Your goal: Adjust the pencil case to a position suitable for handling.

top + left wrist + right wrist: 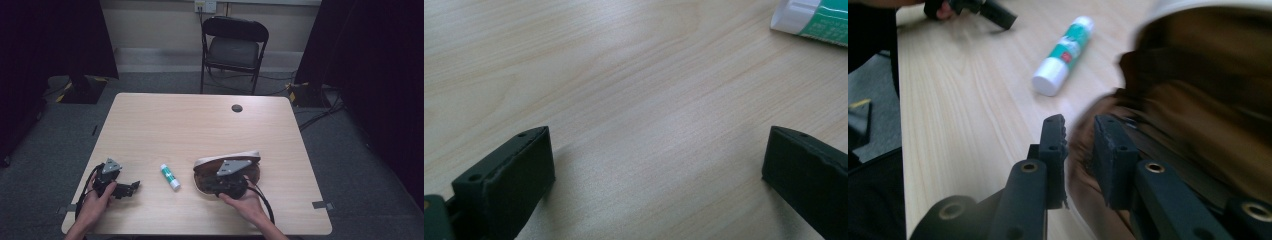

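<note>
A brown shoe point(227, 159) with a pale sole lies on its side at the near right of the wooden table point(200, 125). My right gripper point(204, 184) is shut on its near edge; in the right gripper view the jaws point(1080, 135) pinch the blurred brown rim of the shoe point(1198, 100). A green and white glue stick point(170, 177) lies between the hands, also visible from the right gripper point(1063, 55) and from the left gripper point(814, 20). My left gripper point(133, 188) rests low at the near left, open point(659, 165), with bare wood between its jaws.
A black folding chair point(232, 45) stands beyond the far edge. A dark round cable hole point(237, 108) sits near the far right of the tabletop. The left gripper point(993, 12) shows far off in the right gripper view. Grey carpet surrounds the table.
</note>
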Motion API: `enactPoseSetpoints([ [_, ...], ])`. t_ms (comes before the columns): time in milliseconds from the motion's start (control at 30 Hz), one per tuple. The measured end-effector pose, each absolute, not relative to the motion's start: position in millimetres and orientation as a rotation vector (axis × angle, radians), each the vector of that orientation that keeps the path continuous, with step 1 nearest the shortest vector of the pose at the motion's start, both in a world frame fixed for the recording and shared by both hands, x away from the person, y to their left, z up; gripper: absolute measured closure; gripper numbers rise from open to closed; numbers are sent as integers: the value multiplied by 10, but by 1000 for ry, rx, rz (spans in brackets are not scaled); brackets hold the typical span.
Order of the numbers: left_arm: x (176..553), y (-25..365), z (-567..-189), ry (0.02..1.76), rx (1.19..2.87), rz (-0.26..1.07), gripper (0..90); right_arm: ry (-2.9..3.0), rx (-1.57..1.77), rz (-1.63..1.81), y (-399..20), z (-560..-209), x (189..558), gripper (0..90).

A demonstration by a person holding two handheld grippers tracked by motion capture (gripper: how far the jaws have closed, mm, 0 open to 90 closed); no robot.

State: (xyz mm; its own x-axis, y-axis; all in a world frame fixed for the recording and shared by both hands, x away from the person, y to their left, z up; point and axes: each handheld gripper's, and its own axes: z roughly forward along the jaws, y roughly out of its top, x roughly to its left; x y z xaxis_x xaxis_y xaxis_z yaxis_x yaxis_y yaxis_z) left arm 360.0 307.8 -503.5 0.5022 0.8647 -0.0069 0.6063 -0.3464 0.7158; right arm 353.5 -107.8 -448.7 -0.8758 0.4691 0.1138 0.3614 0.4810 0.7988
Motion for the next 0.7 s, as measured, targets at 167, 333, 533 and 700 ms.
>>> enactPoseSetpoints([
  [167,3601,3078,-5036,1200,2078,497,0,2475,884,1323,-1617,-4438,3559,652],
  [333,3600,3079,-5036,1200,2079,497,0,2380,1021,1246,-2116,-4467,3556,564],
  [533,3600,3078,-5036,1201,2078,498,0,2254,1142,1212,-2442,-4494,3726,453],
  [700,3601,3081,-5034,1198,2083,498,0,2243,1194,1221,-2408,-4538,3975,417],
])
